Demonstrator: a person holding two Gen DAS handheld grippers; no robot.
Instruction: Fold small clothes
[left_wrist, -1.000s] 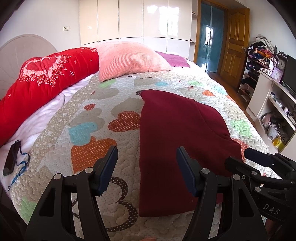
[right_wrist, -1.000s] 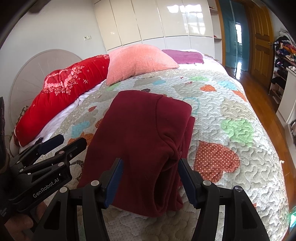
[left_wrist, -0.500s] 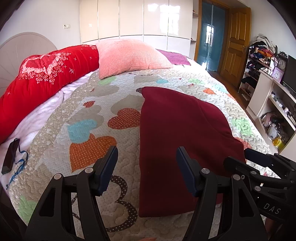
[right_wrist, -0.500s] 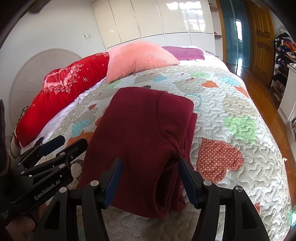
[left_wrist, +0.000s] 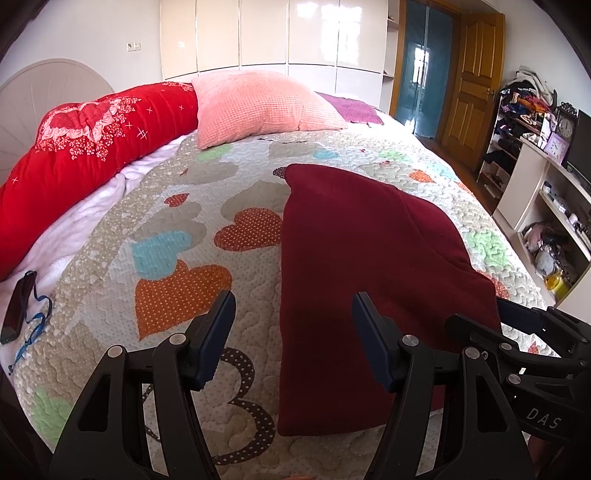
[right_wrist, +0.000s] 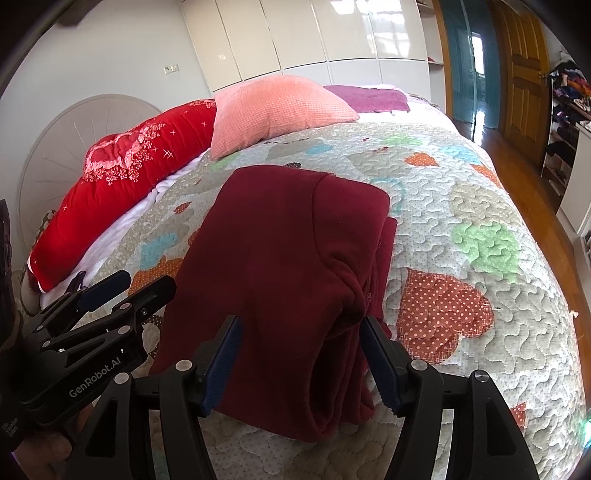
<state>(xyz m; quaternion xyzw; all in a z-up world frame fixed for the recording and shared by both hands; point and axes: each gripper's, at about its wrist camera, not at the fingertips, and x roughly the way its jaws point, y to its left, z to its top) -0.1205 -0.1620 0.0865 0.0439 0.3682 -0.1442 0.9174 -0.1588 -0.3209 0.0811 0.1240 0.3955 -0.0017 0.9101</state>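
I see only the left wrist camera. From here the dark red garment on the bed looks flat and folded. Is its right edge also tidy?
Observer: Not quite. In the right wrist view, the dark red garment has stacked layers along that edge. A lower layer sticks out to the right, beside the top one.
Operator: Thank you. Is the right claw shut on the cloth?
Observer: No. The right claw is open, with one finger over the garment and the other at its right edge. Nothing is pinched between them.
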